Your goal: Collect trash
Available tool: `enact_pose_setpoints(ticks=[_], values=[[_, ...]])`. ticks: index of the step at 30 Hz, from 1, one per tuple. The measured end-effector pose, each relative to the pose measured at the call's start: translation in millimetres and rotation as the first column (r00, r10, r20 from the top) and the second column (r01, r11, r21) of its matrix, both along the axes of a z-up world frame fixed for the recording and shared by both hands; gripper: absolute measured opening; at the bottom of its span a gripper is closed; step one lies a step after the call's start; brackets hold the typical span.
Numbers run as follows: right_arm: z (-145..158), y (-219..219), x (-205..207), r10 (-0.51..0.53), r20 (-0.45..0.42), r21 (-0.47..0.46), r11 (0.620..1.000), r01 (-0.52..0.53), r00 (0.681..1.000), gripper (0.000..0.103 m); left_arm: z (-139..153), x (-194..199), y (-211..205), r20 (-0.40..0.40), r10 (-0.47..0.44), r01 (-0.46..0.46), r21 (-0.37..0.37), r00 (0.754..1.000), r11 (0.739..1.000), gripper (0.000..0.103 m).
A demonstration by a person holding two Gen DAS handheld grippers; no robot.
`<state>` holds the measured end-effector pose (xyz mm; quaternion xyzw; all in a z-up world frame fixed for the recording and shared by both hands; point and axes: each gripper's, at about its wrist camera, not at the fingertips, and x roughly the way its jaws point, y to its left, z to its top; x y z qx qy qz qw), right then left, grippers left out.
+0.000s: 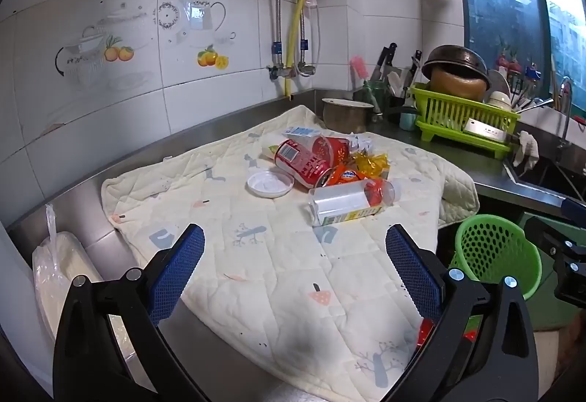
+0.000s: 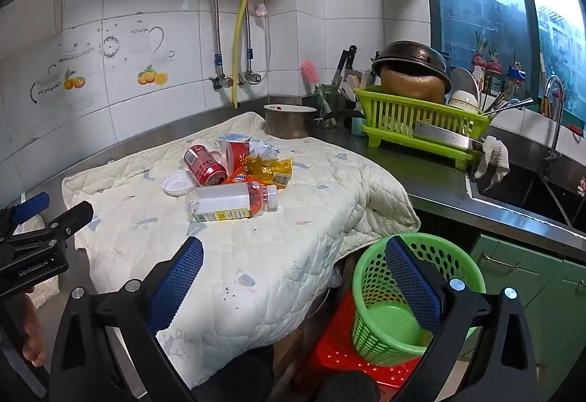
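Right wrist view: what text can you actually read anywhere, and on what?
"GenRobot.AI": on the body of the left hand-held gripper at the left edge.
Red soda can: label blurred, unreadable.
Clear plastic bottle: yellow label too small to read.
Orange wrapper: logo blurred.
Cleaver: marks unreadable.

Black fingers, blue pads, seemingly silver screws

A quilted cloth is spread over the steel counter. A metal pot is set at its far edge. A green dish rack is loaded with an upturned wok, beside the sink.
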<state>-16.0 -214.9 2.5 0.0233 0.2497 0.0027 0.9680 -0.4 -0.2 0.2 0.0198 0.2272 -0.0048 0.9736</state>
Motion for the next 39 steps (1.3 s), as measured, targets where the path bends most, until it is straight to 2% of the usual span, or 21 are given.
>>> enact_pose_setpoints(ticks=[5,6,39], values=[[1,-2,-1,0.005,0.005,0.005,1.000,-0.005,1.000,0.097,2,-2,-4,0.013,0.002,-0.003,0.013,1.000,1.000,0.098],[2,-2,-2,0.005,0.006,0.006,1.000,-0.005,1.000,0.097,1,-2,0,0.007,-0.001,0.001,-0.008,1.000,1.000,0.098],[-8,5,6,0.006,-0.007,-0.002,1.000,-0.006,1.000,0.097,-10,5,1,-0.022,-0.002,0.002,-0.016,1.000,1.000,0.098]])
